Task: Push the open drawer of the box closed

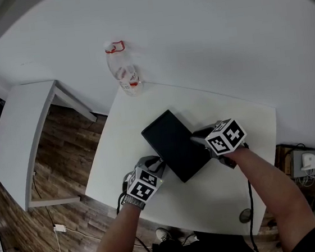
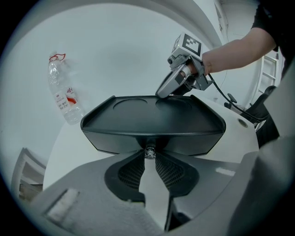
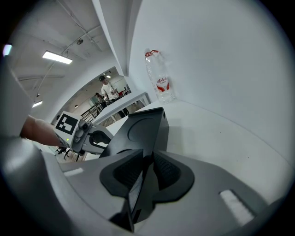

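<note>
- A person at a white counter (image 1: 227, 193) works on a black box (image 1: 173, 143) with tongs in each hand; the box lies flat near the counter's middle, and a water bottle (image 1: 124, 70) stands well apart at the far edge.
- The left tongs (image 2: 148, 156) are closed to a point on the small knob (image 2: 149, 151) of the drawer (image 2: 115, 139), at the box's near end; the tips meet round the knob and the pads fan apart behind it.
- The right tongs (image 3: 146, 159) are clamped on the box's right-hand edge, with the dark wall running between the pads; they appear to serve as the brace.
- How far the drawer stands out cannot be told from here; its front sits just under the lid's lip, so little travel seems left.
- To do the push well, the left tongs should drive straight along the drawer's line toward the far end, level with the counter; any sideways lean would likely jam the drawer or twist the knob out of the tips.
- The right tongs should hold firm against the push, or the light box may slide across the smooth counter rather than take the drawer in; the push should be slow and stop once the front meets the box.
</note>
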Available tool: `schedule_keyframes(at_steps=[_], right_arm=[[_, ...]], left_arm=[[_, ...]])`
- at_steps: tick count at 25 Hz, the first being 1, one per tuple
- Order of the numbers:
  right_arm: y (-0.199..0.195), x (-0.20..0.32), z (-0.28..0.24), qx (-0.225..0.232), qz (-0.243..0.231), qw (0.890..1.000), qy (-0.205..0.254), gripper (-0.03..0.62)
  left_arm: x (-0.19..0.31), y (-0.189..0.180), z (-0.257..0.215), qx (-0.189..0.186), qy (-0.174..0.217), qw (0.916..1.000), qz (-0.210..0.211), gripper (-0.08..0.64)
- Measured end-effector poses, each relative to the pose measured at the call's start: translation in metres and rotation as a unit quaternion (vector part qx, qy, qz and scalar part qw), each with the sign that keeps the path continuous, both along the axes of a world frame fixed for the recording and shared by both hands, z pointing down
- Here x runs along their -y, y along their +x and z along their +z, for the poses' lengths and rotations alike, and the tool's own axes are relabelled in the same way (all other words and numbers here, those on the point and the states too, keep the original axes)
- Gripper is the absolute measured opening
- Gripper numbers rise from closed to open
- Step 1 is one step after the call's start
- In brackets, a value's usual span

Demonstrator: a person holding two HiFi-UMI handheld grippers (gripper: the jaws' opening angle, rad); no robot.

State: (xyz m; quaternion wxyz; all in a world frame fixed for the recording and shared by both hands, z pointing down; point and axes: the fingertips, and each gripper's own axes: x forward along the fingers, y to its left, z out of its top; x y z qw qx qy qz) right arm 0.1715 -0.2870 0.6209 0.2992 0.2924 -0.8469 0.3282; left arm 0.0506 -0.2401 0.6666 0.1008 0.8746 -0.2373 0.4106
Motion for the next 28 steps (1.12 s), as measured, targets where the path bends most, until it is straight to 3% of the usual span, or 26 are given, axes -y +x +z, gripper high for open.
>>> schedule_keyframes(at_steps=[6, 9, 11, 12, 14, 17, 20, 23, 26, 28], right_arm=[[0.001, -0.004, 0.001, 0.013, 0.0, 1.0, -0.002, 0.081], [0.004, -0.007, -0.005, 0.042, 0.002, 0.999, 0.009, 0.162], [0.016, -0.005, -0.02, 0.064, 0.034, 0.997, 0.041, 0.139], [0.024, -0.004, -0.028, 0.075, 0.055, 0.994, 0.056, 0.114], [0.04, -0.011, -0.042, 0.093, 0.093, 0.988, 0.076, 0.029], [0.055, -0.035, -0.057, 0.118, 0.127, 0.981, 0.088, 0.005], [0.056, -0.063, -0.075, 0.179, 0.169, 0.966, 0.084, 0.005], [0.042, -0.099, -0.097, 0.254, 0.214, 0.94, 0.073, 0.005], [0.015, -0.144, -0.115, 0.308, 0.236, 0.919, 0.068, 0.005], [-0.009, -0.175, -0.12, 0.329, 0.237, 0.912, 0.064, 0.005]], left_arm=[[-0.004, -0.016, -0.014, -0.053, 0.007, 0.9966, -0.063, 0.109], [-0.015, -0.035, -0.029, -0.082, 0.011, 0.9926, -0.09, 0.108], [-0.028, -0.049, -0.039, -0.11, -0.005, 0.9881, -0.108, 0.087], [-0.037, -0.056, -0.044, -0.126, -0.019, 0.9848, -0.118, 0.024], [-0.053, -0.071, -0.053, -0.162, -0.051, 0.9759, -0.138, 0.003], [-0.072, -0.092, -0.068, -0.229, -0.094, 0.9538, -0.171, 0.003], [-0.089, -0.111, -0.091, -0.315, -0.132, 0.9173, -0.206, 0.003], [-0.115, -0.125, -0.112, -0.383, -0.169, 0.881, -0.221, 0.003], [-0.15, -0.141, -0.13, -0.42, -0.196, 0.8579, -0.223, 0.003], [-0.172, -0.152, -0.137, -0.439, -0.209, 0.8447, -0.224, 0.003]])
